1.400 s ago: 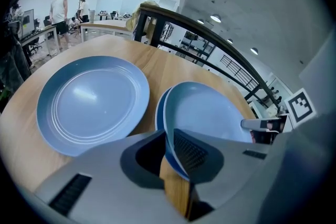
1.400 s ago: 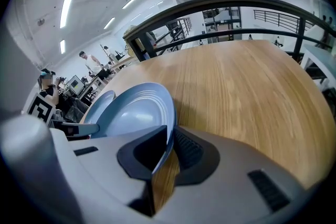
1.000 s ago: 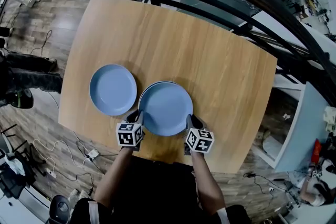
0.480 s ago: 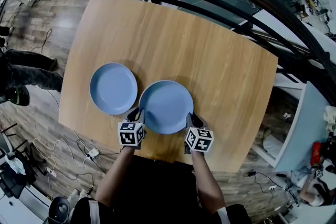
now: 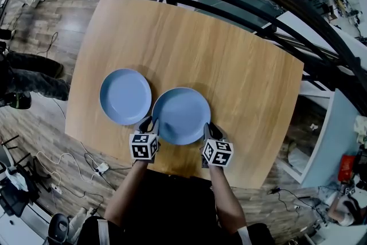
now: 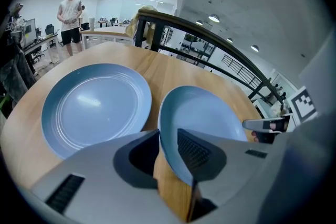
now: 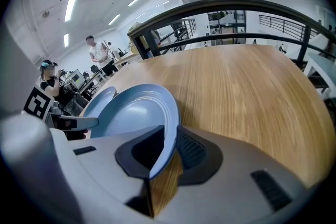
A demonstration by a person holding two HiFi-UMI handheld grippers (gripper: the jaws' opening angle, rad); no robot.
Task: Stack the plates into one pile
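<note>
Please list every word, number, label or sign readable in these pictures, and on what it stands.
No readable text in any view.
The left cube and right cube: black-and-white square patterns, no letters.
The lone plate, near plate and table: no print.
Background: too small to read.

Both forearms (image 5: 123, 192) reach forward side by side from the near side. The left hand-held gripper (image 5: 150, 123) tilts downward, and its jaws have just been opening, now slack around the near-left rim of the blue round plate (image 5: 181, 115). The right hand-held gripper (image 5: 210, 129), tilted alike, clamps the near-right rim.
</note>
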